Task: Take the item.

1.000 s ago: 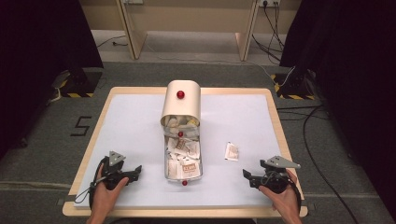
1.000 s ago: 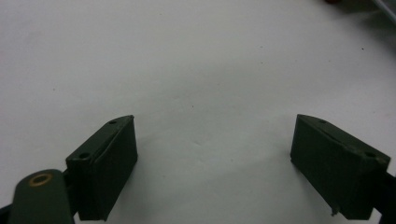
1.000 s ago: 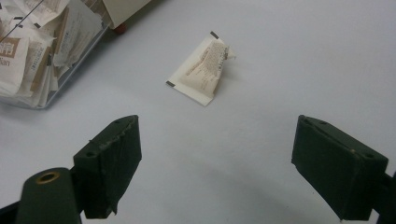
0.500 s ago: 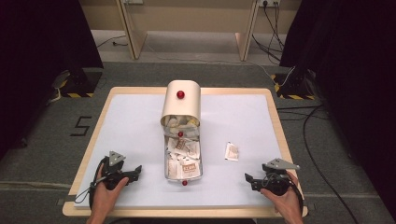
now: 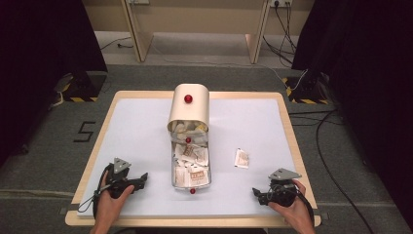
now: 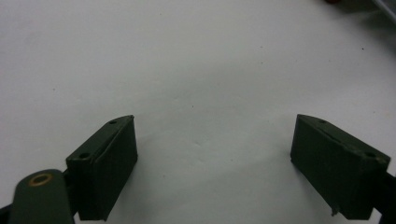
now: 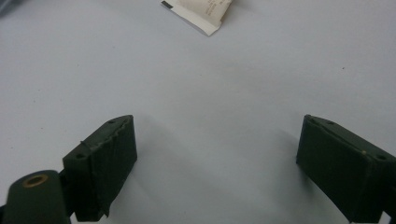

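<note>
Having just widened, right tongs (image 5: 259, 194) empty, short of packet (image 5: 242, 158)

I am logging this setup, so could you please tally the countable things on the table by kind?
Grippers: 2, left gripper and right gripper, both open and empty
Containers of sachets: 1, the open box with its raised lid
Loose sachets: 1, the sachet beside the box
Red knobs: 3, at
Total: 7

The high view looks forward and down over the whole table (image 5: 146, 122); both gripper views skim its surface closely, the right one sharing the loose packet (image 7: 198, 11) (image 5: 242, 158).
</note>
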The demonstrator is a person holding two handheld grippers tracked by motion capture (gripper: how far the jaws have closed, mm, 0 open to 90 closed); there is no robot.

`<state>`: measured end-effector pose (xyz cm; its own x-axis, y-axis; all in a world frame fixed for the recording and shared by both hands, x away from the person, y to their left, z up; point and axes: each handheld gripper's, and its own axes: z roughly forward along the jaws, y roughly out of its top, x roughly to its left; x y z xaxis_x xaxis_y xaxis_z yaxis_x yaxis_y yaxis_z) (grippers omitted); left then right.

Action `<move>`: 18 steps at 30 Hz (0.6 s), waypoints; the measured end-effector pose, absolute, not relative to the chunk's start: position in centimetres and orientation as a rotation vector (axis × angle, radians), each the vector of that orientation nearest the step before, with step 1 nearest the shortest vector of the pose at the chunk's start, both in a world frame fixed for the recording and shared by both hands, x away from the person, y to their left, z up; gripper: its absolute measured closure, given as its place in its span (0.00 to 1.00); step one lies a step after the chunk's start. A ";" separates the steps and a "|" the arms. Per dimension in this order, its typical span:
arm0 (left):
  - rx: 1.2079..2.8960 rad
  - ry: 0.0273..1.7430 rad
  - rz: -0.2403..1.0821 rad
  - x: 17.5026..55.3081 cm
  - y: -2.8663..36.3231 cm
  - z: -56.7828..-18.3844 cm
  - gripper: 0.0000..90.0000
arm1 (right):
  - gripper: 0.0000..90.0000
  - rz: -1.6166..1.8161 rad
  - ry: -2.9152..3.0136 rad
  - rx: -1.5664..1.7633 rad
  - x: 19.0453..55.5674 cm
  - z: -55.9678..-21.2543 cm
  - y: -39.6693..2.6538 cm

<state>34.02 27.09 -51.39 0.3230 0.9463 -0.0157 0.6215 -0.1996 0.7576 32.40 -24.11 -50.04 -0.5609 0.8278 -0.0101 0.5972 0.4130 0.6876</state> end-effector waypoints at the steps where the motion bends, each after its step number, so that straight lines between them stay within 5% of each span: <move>1: 1.917 1.381 0.615 34.0 27.1 -51.4 0.15 | 0.14 0.920 2.322 1.231 32.4 -50.1 -24.1; 18: 1.917 1.381 0.615 34.0 27.1 -51.4 0.15 | 0.14 0.920 2.324 1.224 32.4 -50.1 -24.1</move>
<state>34.02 27.09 -51.39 0.3233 0.9462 -0.0155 0.6215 -0.1999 0.7575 32.40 -24.12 -50.08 -0.5614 0.8274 -0.0117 0.5953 0.4136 0.6888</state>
